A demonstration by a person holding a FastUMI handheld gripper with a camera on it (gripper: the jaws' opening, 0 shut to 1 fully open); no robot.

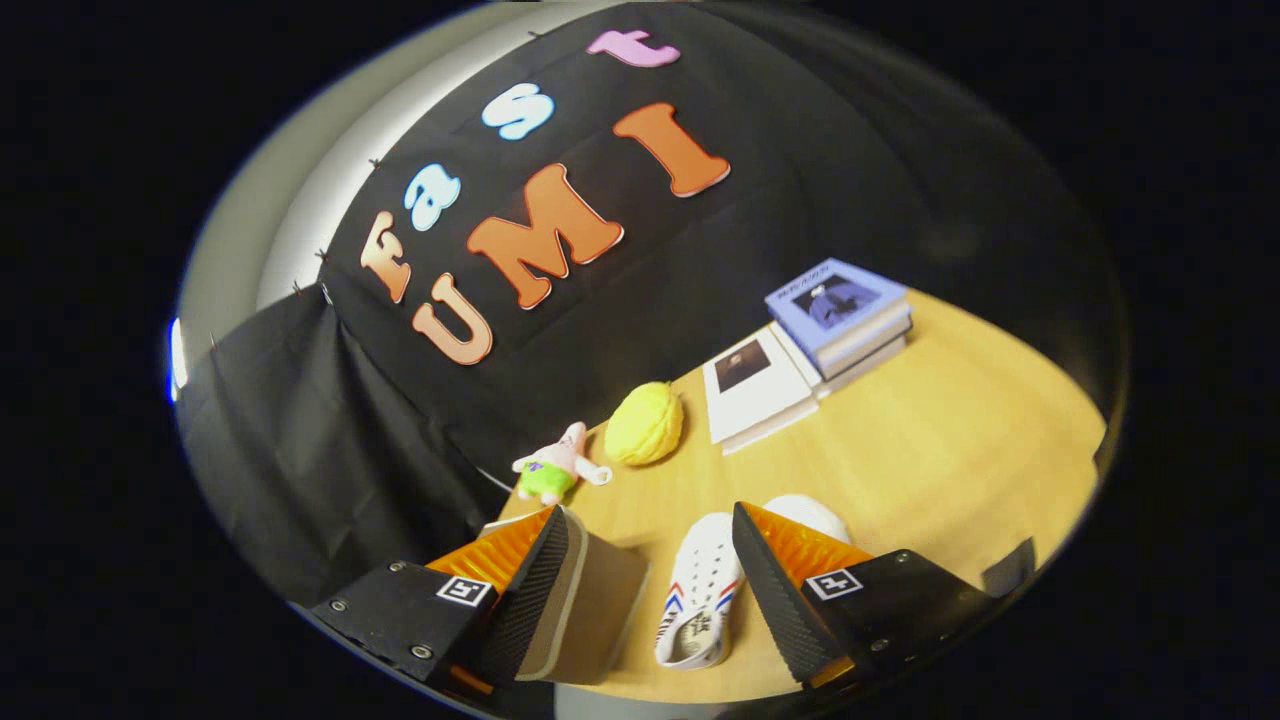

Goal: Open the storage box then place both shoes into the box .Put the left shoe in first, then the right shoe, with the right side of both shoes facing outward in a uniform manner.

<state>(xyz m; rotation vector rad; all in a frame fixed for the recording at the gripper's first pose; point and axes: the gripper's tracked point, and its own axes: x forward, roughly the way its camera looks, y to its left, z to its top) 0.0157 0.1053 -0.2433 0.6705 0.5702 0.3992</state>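
The gripper (645, 535) hung open above the wooden table (950, 450), grasping nothing. One white shoe (700, 600) lay between its fingers; a second (810, 512) peeked from behind the right finger. What was probably the box (590, 610) sat beside the left finger.

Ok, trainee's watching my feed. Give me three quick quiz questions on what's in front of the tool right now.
1. True or false: the tool is shut on the white shoe.
2. What lies beside the yellow plush? A) green-and-pink toy B) cup C) phone
3. What do the books rest on?

Key:
1. False: the fingers are open, with the shoe between them and a second shoe behind the right finger.
2. A
3. The wooden table.
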